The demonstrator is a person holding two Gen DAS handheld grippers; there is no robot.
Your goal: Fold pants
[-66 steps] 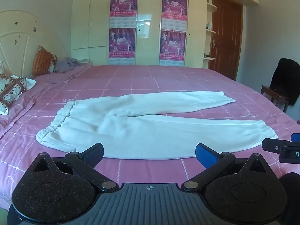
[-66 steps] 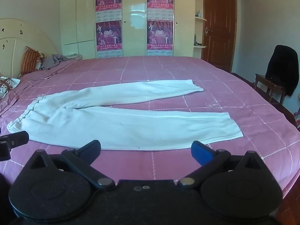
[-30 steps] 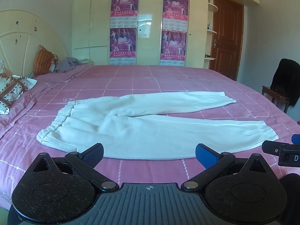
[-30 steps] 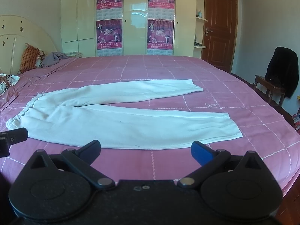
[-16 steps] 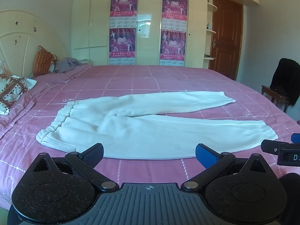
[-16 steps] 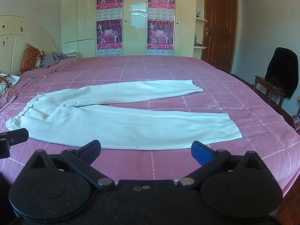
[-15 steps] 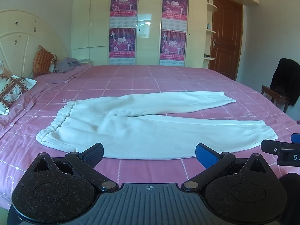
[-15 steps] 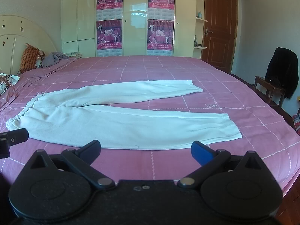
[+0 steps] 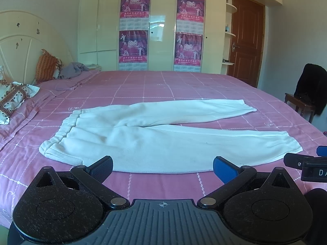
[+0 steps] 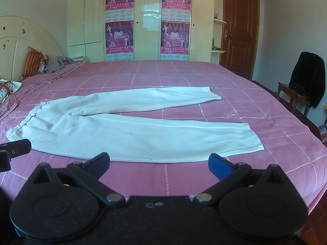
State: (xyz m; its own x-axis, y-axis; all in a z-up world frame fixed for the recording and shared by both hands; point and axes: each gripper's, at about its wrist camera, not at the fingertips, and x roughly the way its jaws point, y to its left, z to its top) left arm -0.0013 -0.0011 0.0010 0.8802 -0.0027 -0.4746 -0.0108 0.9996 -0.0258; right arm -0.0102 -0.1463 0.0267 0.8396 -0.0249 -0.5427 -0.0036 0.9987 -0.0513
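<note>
Hovering both grippers, left gripper [image 9: 162,168] and right gripper [image 10: 159,164], spread wide and empty, I see the white pants [image 9: 155,134] flat on the bed [image 9: 163,85] just ahead. I'd pinch waistband and near cuff, lifting evenly. Pillows [image 9: 14,100] lie far left; nothing blocks.

You see 1 pair of white pants [image 9: 155,136] with 2 legs, 1 bed [image 9: 163,85], 4 posters [image 9: 133,47], 1 door [image 9: 246,40], 1 chair [image 9: 300,104], and 2 grippers: left gripper [image 9: 162,168], right gripper [image 10: 158,164].
</note>
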